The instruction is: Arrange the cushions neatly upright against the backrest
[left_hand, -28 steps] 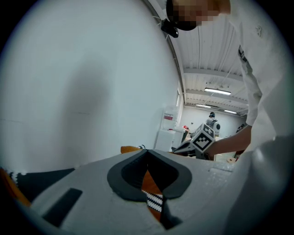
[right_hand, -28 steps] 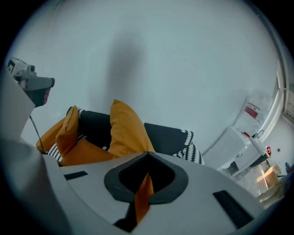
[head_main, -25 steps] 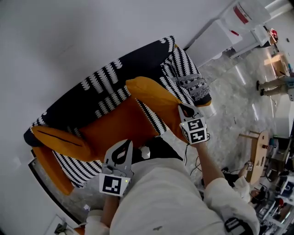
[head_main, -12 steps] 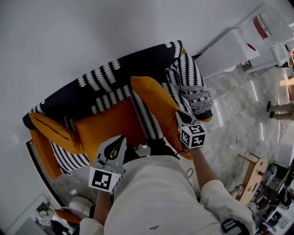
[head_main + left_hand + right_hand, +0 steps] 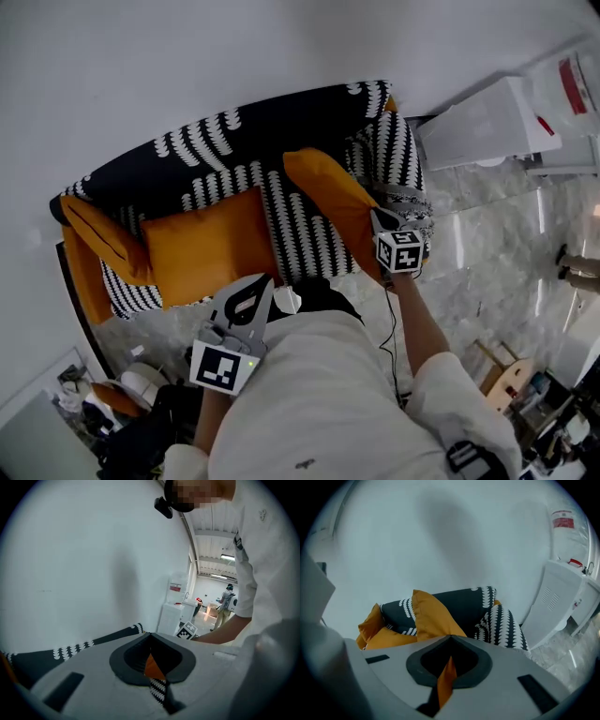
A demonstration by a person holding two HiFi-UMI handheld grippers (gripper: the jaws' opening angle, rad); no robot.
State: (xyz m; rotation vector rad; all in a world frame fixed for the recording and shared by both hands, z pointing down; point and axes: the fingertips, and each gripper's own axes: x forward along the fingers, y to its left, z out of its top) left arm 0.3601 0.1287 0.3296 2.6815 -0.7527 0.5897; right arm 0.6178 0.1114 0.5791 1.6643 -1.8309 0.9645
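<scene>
A person bends over the patterned sofa with a gripper in each hand; the right gripper, jaws pressed together, sits at the lower edge of the right-hand cushion, which stands tilted on the seat beside the right armrest and short of the backrest — a placing that looks meant to steer it upright; orange shows in the slit between those jaws, though whether fabric is caught there is unclear; the left gripper, jaws likewise together and empty, hangs at the seat's front, seemingly in reserve; a second cushion lies flat on the seat, a third slumps at the left arm; against a second ago, the strip of patterned seat between the two nearer cushions is wider — and the right gripper sits nearer the armrest
</scene>
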